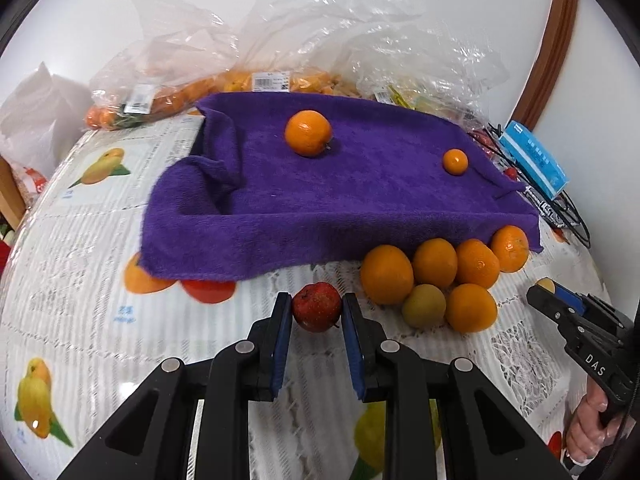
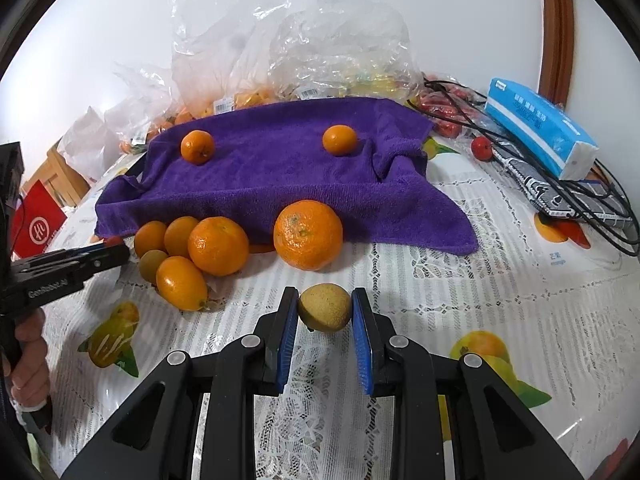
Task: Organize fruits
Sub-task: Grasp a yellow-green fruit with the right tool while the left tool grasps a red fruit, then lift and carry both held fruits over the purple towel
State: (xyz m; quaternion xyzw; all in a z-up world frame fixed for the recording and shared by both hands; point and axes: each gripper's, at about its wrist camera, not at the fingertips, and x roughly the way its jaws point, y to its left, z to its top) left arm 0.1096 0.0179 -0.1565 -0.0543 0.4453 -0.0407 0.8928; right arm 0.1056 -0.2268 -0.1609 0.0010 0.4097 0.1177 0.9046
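Left wrist view: the left gripper [image 1: 316, 312] pinches a small red fruit [image 1: 317, 306] just short of the purple towel [image 1: 340, 200]. The right gripper [image 2: 325, 308] clamps a yellow-green fruit [image 2: 325, 307] near the towel's front edge. Round skins could slip from narrow pads, rolling off.

White letters "DAS" read along the black body of the right gripper [image 1: 549, 289], seen from the left wrist. On the black left gripper [image 2: 114, 249], "GenRobot.AI". The blue-and-white tissue pack [image 2: 540, 128] right of the purple towel [image 2: 280, 176] carries print too small to read, as do the barcode labels [image 1: 271, 81] on the clear plastic fruit bags behind the towel.
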